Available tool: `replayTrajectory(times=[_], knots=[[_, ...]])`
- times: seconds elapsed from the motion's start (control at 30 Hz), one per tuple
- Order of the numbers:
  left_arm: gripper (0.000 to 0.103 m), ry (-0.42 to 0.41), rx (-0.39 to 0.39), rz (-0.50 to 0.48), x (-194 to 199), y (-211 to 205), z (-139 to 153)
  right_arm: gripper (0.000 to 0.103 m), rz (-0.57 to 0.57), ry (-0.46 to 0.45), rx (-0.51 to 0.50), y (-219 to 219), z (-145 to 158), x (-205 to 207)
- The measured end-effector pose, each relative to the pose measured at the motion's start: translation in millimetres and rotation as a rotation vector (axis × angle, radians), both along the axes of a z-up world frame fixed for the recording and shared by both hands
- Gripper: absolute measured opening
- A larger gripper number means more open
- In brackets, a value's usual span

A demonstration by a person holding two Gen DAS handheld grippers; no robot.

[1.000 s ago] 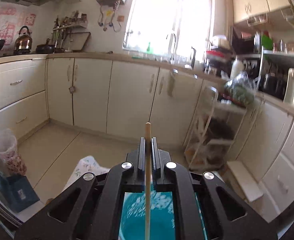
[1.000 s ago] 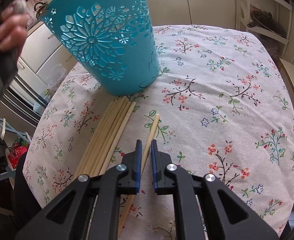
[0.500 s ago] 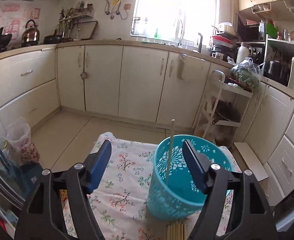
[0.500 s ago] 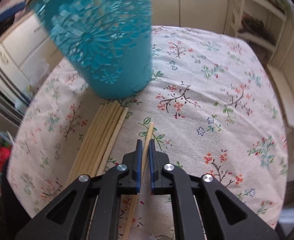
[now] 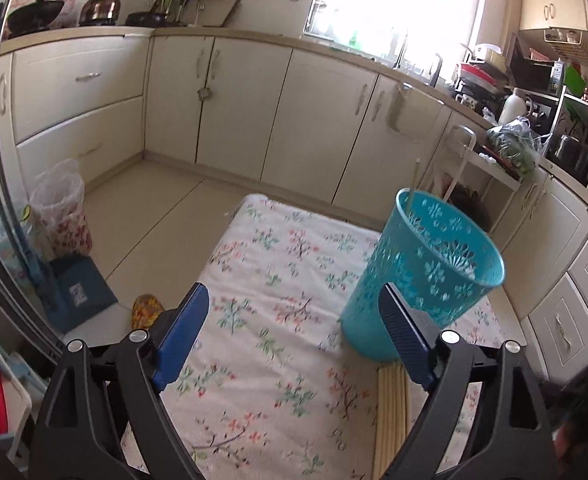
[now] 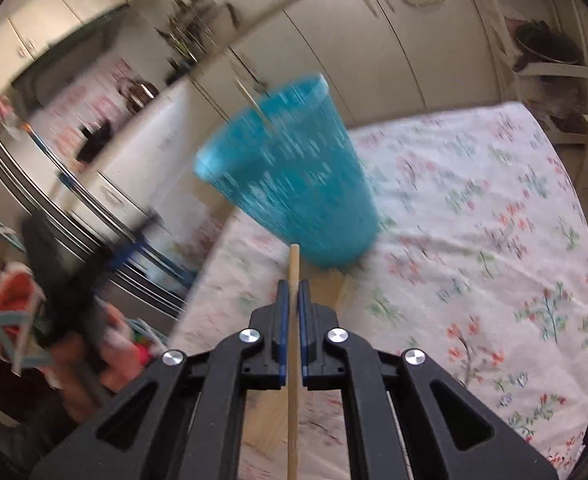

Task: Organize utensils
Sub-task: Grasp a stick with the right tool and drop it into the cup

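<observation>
A teal perforated basket [image 5: 422, 276] stands on the floral tablecloth [image 5: 278, 280] with one wooden chopstick [image 5: 413, 184] leaning inside it. My left gripper [image 5: 294, 336] is open and empty, held above the cloth to the left of the basket. A bundle of chopsticks [image 5: 392, 412] lies on the cloth in front of the basket. In the right wrist view my right gripper [image 6: 293, 300] is shut on a chopstick [image 6: 293, 360] and lifted, pointing at the blurred basket [image 6: 294, 184], where the leaning chopstick [image 6: 254, 104] sticks out of the rim.
Cream kitchen cabinets [image 5: 222, 100] run behind the table. A plastic bin [image 5: 60, 208] and blue dustpan [image 5: 80, 292] stand on the floor at the left. A white shelf rack [image 5: 490, 168] stands right of the basket. The table's edge [image 5: 214, 248] falls off at the left.
My left gripper let its chopstick go into the basket, opened and drew back to the left. My right gripper closed on a chopstick from the cloth and lifted it toward the basket.
</observation>
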State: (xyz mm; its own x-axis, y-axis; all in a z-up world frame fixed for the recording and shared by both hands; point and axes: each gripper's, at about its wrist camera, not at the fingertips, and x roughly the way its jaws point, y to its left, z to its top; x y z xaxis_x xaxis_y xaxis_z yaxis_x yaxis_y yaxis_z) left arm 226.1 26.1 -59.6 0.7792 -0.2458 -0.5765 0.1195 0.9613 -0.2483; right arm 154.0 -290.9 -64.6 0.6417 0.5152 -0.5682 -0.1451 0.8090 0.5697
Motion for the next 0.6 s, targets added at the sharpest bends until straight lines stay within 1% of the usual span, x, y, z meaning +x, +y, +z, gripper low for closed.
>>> replayTrajectory(times=[0.07, 0.17, 0.27, 0.33, 0.4, 0.47, 0.53, 0.6], knots=[[0.083, 0.019, -0.001, -0.003, -7, 3, -7, 0.005, -0.005, -0.078, 0.074, -4, 28, 5], [0.083, 0.038, 0.000, -0.012, -15, 2, -15, 0.005, -0.052, -0.192, 0.139, -6, 68, 21], [0.083, 0.052, -0.002, -0.018, -24, -2, -21, 0.006, -0.147, -0.326, 0.154, -4, 106, 49], [0.084, 0.054, -0.001, -0.024, -30, -5, -24, 0.006, -0.236, -0.402, 0.109, 3, 120, 69], [0.084, 0.051, 0.007, -0.029, -38, -9, -28, 0.006, -0.292, -0.438, 0.078, 10, 122, 93], [0.085, 0.049, 0.018, -0.037, -41, -13, -29, 0.006, -0.347, -0.455, 0.001, 21, 115, 114], [0.085, 0.045, 0.027, -0.048, -46, -18, -31, 0.006, -0.380, -0.431, -0.065, 30, 102, 129], [0.085, 0.042, 0.027, -0.054, -48, -19, -32, 0.006, -0.369, -0.386, -0.094, 35, 88, 142]])
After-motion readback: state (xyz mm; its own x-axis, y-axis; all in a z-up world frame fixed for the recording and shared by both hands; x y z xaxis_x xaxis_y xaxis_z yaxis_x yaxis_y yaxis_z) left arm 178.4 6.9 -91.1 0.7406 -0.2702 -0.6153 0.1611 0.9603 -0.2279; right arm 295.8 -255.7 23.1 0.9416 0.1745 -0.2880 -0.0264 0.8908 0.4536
